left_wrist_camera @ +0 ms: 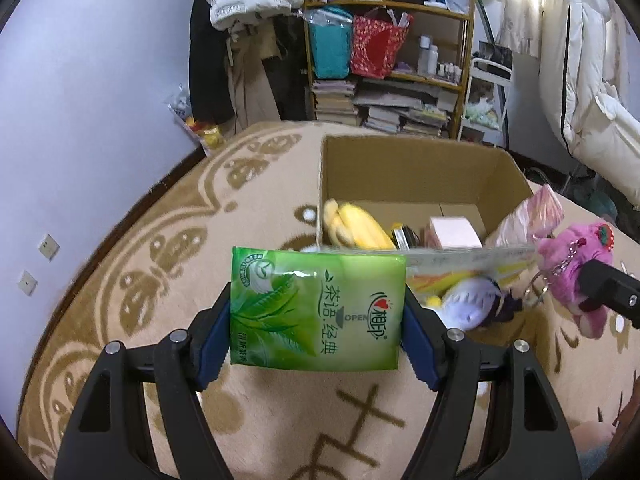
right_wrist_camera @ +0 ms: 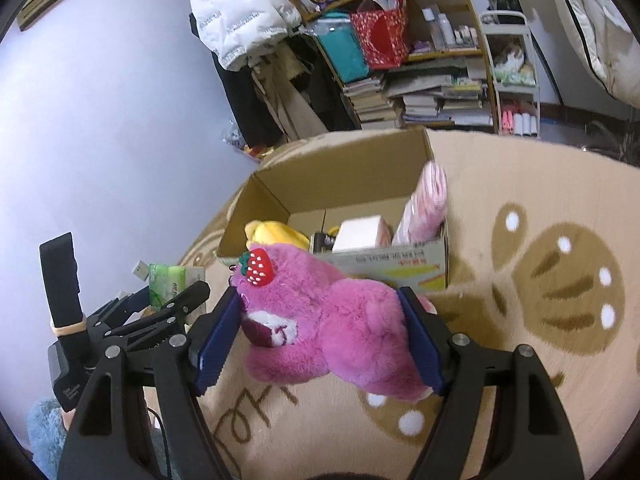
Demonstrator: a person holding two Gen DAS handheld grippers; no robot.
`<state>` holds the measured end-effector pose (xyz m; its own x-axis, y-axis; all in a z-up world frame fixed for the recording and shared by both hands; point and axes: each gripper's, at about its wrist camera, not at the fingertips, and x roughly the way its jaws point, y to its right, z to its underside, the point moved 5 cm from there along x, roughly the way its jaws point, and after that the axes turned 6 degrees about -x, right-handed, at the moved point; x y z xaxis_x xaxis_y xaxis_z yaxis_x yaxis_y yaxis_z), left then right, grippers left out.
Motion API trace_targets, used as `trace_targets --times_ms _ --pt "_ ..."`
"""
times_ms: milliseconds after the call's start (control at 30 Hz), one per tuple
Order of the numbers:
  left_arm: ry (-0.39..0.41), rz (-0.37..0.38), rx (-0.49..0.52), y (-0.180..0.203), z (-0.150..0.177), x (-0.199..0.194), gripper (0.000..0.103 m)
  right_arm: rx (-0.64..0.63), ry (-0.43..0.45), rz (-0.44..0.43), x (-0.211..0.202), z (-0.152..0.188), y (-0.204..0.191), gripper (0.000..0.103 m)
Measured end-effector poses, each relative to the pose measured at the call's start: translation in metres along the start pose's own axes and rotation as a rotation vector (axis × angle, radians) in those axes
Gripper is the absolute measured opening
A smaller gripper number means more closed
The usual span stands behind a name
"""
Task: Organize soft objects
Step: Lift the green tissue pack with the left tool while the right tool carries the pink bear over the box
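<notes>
My left gripper point(left_wrist_camera: 318, 334) is shut on a green tissue pack point(left_wrist_camera: 316, 312) and holds it above the rug, just in front of the open cardboard box point(left_wrist_camera: 404, 168). My right gripper point(right_wrist_camera: 324, 332) is shut on a pink plush bear point(right_wrist_camera: 340, 328) with a strawberry on its head, held near the box's front wall point(right_wrist_camera: 392, 264). The bear also shows in the left wrist view point(left_wrist_camera: 576, 276), to the right. Inside the box lie a yellow banana plush point(left_wrist_camera: 352, 224), a pink pack point(left_wrist_camera: 454, 232) and a pink striped soft item point(left_wrist_camera: 528, 216). A white and purple plush point(left_wrist_camera: 476, 304) lies outside the box's front.
The beige patterned rug point(left_wrist_camera: 260, 200) covers the floor. A cluttered shelf point(left_wrist_camera: 384, 60) with books and bags stands behind the box, next to hanging coats point(left_wrist_camera: 240, 40). White bedding point(left_wrist_camera: 592, 80) is at the right. The lilac wall point(left_wrist_camera: 100, 100) is at the left.
</notes>
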<state>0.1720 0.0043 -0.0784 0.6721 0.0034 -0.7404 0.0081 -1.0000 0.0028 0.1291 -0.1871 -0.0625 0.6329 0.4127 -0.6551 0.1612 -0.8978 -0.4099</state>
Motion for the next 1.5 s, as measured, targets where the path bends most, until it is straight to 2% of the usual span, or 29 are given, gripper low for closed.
trace_targets --times_ms 133,300,667,1033,1200,1333,1500 --pt "0.033 -0.006 0.016 0.000 -0.015 -0.003 0.074 -0.025 0.025 0.007 -0.006 -0.012 -0.001 0.081" --pt "0.039 -0.007 -0.010 -0.006 -0.030 0.000 0.074 -0.065 0.045 0.031 -0.007 -0.025 -0.003 0.081" --pt "0.123 -0.096 0.077 -0.005 -0.063 0.002 0.074 -0.066 0.082 0.048 0.003 -0.061 -0.002 0.082" --pt "0.141 -0.051 0.113 0.017 -0.080 0.015 0.074 -0.066 0.054 0.076 0.028 -0.077 0.010 0.082" --pt "0.116 0.016 0.115 0.034 -0.074 0.022 0.074 -0.057 0.035 0.070 0.039 -0.077 0.010 0.083" --pt "0.100 0.028 0.141 0.046 -0.068 0.029 0.074 -0.065 0.020 0.082 0.046 -0.078 0.011 0.084" --pt "0.072 0.048 0.119 0.050 -0.064 0.037 0.074 -0.059 -0.005 0.071 0.053 -0.076 0.013 0.086"
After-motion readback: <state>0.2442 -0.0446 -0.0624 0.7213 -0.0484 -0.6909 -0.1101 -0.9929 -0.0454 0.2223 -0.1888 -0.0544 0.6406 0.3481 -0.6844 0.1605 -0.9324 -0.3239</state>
